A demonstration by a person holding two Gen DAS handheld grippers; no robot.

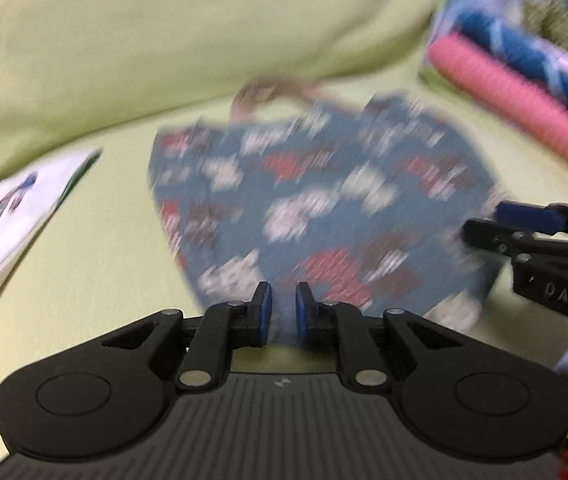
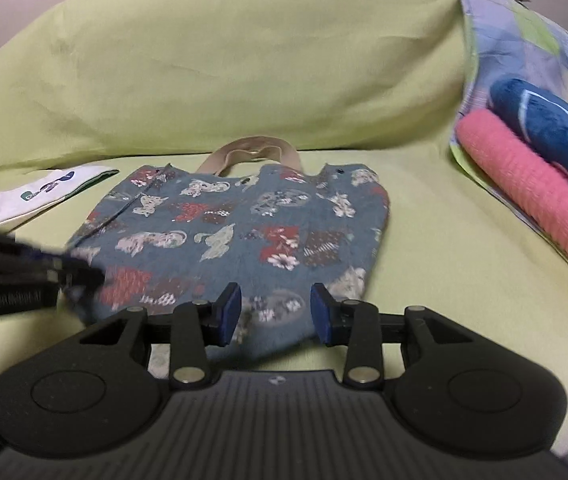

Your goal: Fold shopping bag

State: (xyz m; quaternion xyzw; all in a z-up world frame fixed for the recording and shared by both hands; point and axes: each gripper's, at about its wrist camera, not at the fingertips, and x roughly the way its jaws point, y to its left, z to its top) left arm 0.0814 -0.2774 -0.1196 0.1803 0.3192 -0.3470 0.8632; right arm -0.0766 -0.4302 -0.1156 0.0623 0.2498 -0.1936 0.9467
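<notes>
Black two-finger tongs fill the bottom of each view: the left gripper (image 1: 282, 308) has its blue pads drawn close with a narrow strip of cloth between them, though blur leaves me unable to tell whether they pinch it; the right gripper (image 2: 275, 309) stands spread wide over the near hem, gripping nothing. Beyond them, toward 12 o'clock, the blue patterned fabric shopping bag (image 2: 244, 232) lies flat on the pale green sheet (image 2: 443, 264), its beige webbing handles (image 2: 250, 152) pointing away at the far edge. A white printed pouch (image 2: 32, 196) lies at 10 o'clock, a pink knitted roll (image 2: 531, 188) and a dark blue striped towel (image 2: 543, 128) at 2 o'clock. The bag looks light, soft and limp, likely to sag and slide on the sheet, so the near bottom corners seem the best places to pinch it.
</notes>
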